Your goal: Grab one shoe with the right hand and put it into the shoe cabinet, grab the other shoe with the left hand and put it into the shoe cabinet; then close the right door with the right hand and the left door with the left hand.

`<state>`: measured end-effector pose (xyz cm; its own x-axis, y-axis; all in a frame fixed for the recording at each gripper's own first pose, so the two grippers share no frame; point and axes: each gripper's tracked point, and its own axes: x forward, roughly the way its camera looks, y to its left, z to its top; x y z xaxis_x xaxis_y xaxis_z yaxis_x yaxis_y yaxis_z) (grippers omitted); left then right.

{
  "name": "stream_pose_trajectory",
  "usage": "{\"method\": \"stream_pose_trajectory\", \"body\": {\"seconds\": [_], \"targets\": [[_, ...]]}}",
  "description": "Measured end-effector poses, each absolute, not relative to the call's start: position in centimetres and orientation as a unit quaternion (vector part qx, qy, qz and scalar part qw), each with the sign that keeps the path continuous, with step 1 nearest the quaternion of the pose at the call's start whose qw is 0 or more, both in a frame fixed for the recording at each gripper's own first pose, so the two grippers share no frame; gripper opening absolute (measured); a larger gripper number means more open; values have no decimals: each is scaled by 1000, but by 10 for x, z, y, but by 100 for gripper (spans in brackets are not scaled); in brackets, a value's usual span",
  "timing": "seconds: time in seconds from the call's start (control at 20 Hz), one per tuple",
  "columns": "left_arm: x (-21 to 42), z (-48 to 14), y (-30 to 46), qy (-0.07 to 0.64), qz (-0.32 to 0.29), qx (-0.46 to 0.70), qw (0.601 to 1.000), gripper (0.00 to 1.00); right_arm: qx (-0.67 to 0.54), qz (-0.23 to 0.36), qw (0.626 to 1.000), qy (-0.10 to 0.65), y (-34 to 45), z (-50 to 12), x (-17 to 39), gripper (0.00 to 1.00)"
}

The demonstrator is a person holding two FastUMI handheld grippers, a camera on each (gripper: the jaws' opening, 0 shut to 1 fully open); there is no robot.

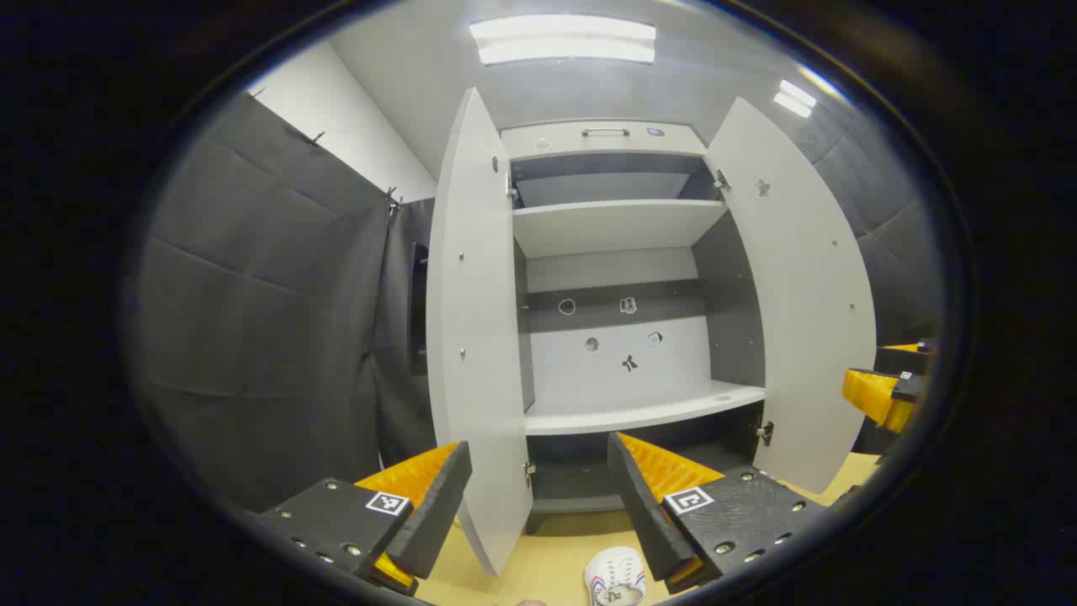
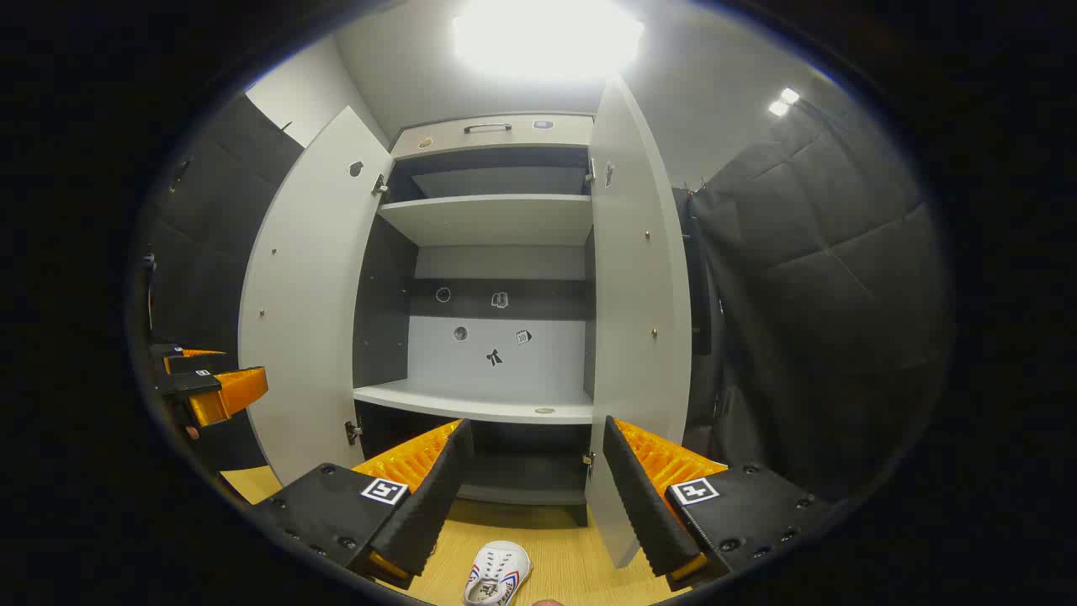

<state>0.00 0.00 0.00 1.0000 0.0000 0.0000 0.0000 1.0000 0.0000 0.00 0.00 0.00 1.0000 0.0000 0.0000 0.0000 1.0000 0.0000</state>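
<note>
Right gripper view: smooth flat-panelled cabinet (image 2: 496, 219).

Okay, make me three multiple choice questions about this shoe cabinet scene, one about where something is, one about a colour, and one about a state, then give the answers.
1. Where is the shoe?
A. on the floor before the cabinet
B. on the middle shelf
C. in the right gripper

2. What colour is the shoe mostly?
A. black
B. white
C. green

3. How do the cabinet doors stand?
A. both shut
B. left shut only
C. both open

Answers: 1 A, it lies on the wooden floor below the right gripper. 2 B, white with small stripes. 3 C, the left door and right door swing outward, shelves exposed.
</note>
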Motion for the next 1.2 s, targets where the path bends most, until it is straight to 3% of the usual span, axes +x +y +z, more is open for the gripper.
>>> {"method": "stream_pose_trajectory", "body": {"seconds": [0.85,1.2], "targets": [[2,-3,15,-8,9,9,1000,93,-4,15,1000,15,18,-13,20,98],[-5,0,36,-11,37,22,999,93,-4,44,996,84,39,-56,43,98]]}}
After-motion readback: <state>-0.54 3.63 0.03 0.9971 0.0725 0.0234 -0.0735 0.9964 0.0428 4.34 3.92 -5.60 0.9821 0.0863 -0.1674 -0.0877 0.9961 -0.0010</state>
